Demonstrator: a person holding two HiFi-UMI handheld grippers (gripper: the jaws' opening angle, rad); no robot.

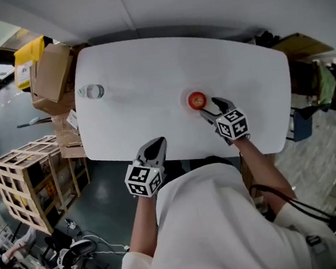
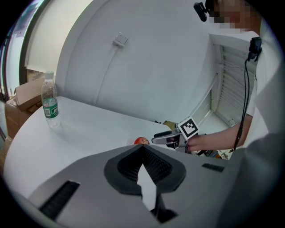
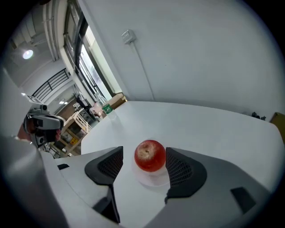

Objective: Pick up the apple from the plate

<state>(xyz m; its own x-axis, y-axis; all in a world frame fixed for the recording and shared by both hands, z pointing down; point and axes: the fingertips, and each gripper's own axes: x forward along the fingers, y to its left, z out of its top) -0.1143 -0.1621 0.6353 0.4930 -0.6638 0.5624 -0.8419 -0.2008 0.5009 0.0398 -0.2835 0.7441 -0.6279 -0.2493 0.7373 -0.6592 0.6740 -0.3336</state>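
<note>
A red apple (image 1: 196,100) (image 3: 150,156) rests on a small white plate (image 3: 153,180) toward the right of the white table (image 1: 143,68). My right gripper (image 1: 209,107) (image 3: 143,153) is open, angled down, its two dark pads on either side of the apple; a gap shows at the left pad and the right pad stands close by the fruit. My left gripper (image 1: 157,144) (image 2: 143,151) hovers at the table's near edge, shut and empty, its tips meeting. From the left gripper view the apple (image 2: 141,141) peeks over the jaws, with the right gripper (image 2: 161,138) beside it.
A clear water bottle with a green label (image 1: 92,92) (image 2: 50,104) stands at the table's far left. Cardboard boxes (image 1: 51,74) and a wooden crate (image 1: 27,181) sit on the floor left of the table. A white wall runs behind it.
</note>
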